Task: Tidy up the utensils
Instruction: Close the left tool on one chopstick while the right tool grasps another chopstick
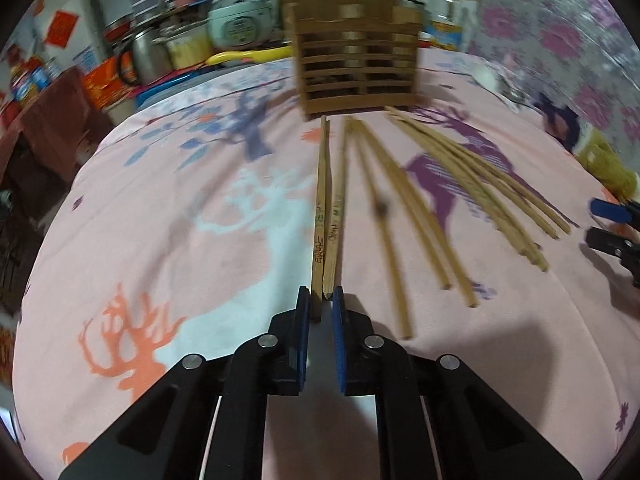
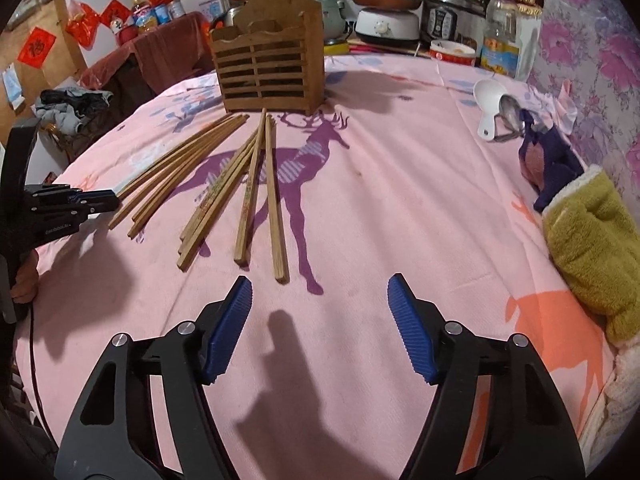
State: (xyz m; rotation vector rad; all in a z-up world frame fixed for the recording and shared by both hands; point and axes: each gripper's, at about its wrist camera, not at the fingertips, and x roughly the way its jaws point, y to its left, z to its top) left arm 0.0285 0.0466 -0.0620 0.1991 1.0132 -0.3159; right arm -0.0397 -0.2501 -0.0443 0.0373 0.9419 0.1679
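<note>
In front of the slatted wooden utensil holder [image 1: 354, 52], thin stiff wooden chopsticks [image 1: 404, 196] lie fanned; left gripper [image 1: 321, 300] pinches a light pair's [image 1: 325, 220] near ends, right gripper [image 2: 320, 292] spread, empty.

wooden holder [image 1: 354, 46] smeared by blur | chopsticks [image 1: 472, 176] before it fuzzy | right tongs [image 1: 612, 228] cut off at edge

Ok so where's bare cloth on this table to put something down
Free: the wide pink tablecloth between the chopsticks and the yellow mitt, and the stretch left of the chopsticks in the left view. Crowded: the fan of chopsticks before the wooden holder, and the spoons in the far right corner.
</note>
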